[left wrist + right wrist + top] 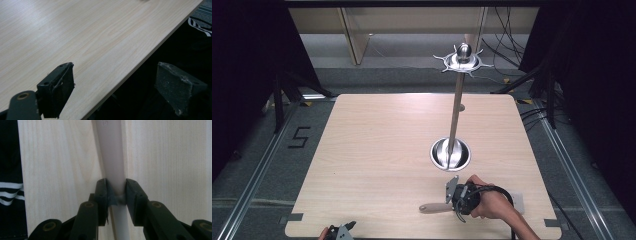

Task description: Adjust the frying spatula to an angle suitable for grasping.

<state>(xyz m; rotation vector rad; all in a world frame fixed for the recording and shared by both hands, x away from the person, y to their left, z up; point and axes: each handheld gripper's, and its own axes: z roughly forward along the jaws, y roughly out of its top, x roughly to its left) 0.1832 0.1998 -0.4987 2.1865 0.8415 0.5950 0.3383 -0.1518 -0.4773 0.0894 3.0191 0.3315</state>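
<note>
A pale beige utensil handle (432, 207) lies on the wooden table (377, 150) near its front edge, right of centre. My right gripper (449, 204) lies low over it, with a hand around its body. In the right gripper view the two pads press the handle (111, 157) from both sides, so my right gripper (116, 192) is shut on it. The utensil's other end is hidden under the hand; a pale flat piece (518, 201) shows just past it. My left gripper (341, 231) sits at the table's front left edge, and its jaws (115, 67) stand wide apart with nothing between them.
A shiny metal stand rises from a round base (450, 154) right of the table's centre. Its thin pole (457, 107) ends in a top disc with several hooks (463, 60). Cables lie on the floor at the far right (512, 55).
</note>
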